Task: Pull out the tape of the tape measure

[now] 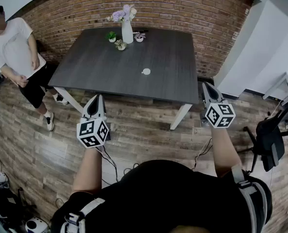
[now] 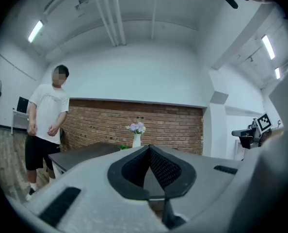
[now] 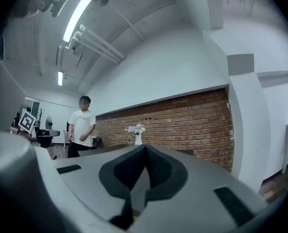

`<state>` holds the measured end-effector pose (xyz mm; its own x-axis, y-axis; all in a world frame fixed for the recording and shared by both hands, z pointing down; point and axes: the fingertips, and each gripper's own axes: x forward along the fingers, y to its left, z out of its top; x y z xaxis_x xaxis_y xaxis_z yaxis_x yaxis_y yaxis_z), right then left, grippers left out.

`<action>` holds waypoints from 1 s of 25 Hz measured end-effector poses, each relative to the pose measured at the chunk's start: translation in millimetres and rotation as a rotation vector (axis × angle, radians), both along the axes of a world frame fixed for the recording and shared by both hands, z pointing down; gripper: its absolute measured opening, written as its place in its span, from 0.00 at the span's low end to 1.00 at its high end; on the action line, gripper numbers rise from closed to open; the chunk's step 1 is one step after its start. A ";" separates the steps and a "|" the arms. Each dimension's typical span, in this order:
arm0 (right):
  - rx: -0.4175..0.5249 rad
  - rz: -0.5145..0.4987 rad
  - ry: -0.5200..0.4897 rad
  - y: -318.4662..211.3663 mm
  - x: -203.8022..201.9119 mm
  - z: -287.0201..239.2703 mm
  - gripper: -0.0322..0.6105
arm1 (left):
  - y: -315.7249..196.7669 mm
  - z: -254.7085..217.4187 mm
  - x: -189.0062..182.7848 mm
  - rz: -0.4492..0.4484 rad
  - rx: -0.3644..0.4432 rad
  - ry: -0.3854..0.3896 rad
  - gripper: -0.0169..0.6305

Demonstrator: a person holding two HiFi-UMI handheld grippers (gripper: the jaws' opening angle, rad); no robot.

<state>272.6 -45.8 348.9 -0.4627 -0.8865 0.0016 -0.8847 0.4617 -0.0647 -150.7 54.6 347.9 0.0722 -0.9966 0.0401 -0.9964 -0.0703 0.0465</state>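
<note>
Tape measure (image 1: pixel 146 72), if the small pale disc is it, lies alone mid-table, just above frame centre in the head view. It is too small to make out, and neither gripper view shows it. Lower in the frame, the left gripper (image 1: pixel 97 97) and right gripper (image 1: pixel 205 85) point toward the table (image 1: pixel 95 67), jaws closed on nothing. At the far edge a vase (image 1: pixel 127 32) stands among small, indistinct pots (image 1: pixel 120 45). A person (image 1: pixel 15 45) stands at upper left.

A dark grey table (image 1: pixel 173 67) stands on the plank floor (image 1: pixel 134 130). Along its far edge sit a white vase of purple flowers (image 1: pixel 127 32) and three little pots (image 1: pixel 120 45); a small round white object (image 1: pixel 146 72) lies alone near the middle
</note>
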 end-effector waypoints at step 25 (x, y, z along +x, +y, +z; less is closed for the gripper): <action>-0.108 -0.127 0.075 -4.0 -123.1 58.4 0.18 | -16.0 40.2 -45.5 0.110 -0.082 0.001 0.04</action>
<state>149.5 -49.7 407.3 -0.5659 -0.8138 0.1320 -0.8240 0.5639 -0.0558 -196.2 38.6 388.1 0.1809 -0.9760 0.1209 -0.9829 -0.1750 0.0577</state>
